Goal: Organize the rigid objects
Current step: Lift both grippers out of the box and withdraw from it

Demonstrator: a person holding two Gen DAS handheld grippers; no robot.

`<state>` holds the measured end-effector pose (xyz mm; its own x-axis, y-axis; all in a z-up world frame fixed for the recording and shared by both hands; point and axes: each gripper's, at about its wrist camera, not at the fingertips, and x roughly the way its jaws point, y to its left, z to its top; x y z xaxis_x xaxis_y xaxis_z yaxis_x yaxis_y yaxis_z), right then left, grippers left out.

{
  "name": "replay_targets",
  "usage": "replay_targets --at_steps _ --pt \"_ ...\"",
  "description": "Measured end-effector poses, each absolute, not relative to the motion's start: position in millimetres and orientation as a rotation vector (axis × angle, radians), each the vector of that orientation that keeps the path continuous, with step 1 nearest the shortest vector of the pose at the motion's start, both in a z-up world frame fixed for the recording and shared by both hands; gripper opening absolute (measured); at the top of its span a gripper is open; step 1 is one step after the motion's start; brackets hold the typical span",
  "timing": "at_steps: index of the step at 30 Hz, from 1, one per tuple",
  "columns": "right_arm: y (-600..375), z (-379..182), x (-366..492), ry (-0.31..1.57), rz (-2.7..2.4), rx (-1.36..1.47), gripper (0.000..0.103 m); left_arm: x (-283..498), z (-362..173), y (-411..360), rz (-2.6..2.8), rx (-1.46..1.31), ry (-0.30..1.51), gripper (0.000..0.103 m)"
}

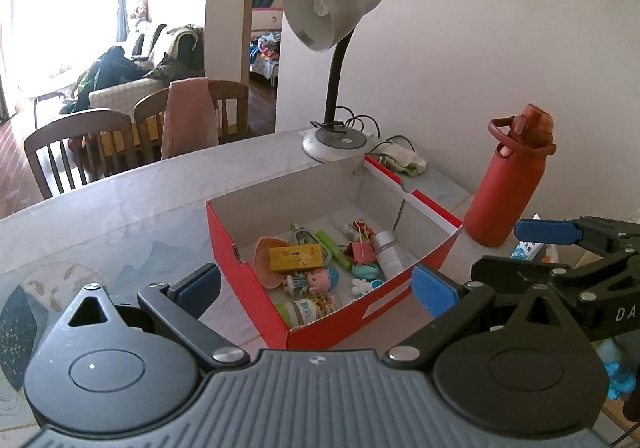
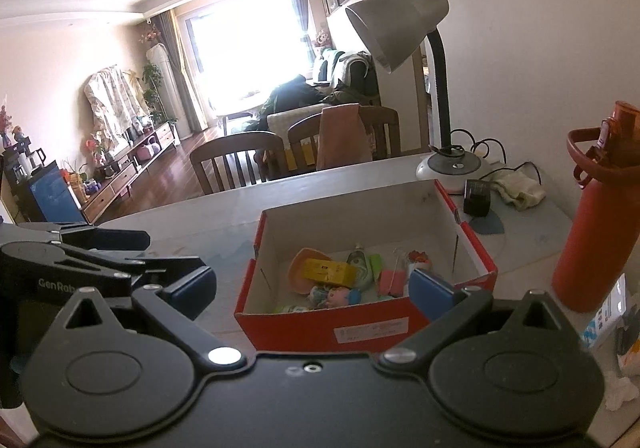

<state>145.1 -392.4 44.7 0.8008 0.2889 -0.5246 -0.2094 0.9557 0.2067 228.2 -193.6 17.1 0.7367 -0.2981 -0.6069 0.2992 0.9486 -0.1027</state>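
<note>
- Box (image 1: pixel 256 300) sits mid-surface (image 1: pixel 120 215), already holding small toys and a yellow pack (image 1: pixel 295 258).
- Left tongs (image 1: pixel 316 288) gape wide, empty, hovering at its near corner.
- Right tongs (image 2: pixel 308 290) likewise wide and empty.
- Next pick likely: red bottle (image 1: pixel 500 183), upright, spout up; grip the body squarely.
- Box's long axis runs away toward the lamp (image 1: pixel 332 19).
</note>
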Motion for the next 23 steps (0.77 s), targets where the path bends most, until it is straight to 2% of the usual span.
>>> replay_targets --at_steps 23 --pt "-381.2 44.6 141.7 0.604 0.254 0.142 0.102 226.9 12.9 -188.8 -0.364 0.002 0.689 0.102"
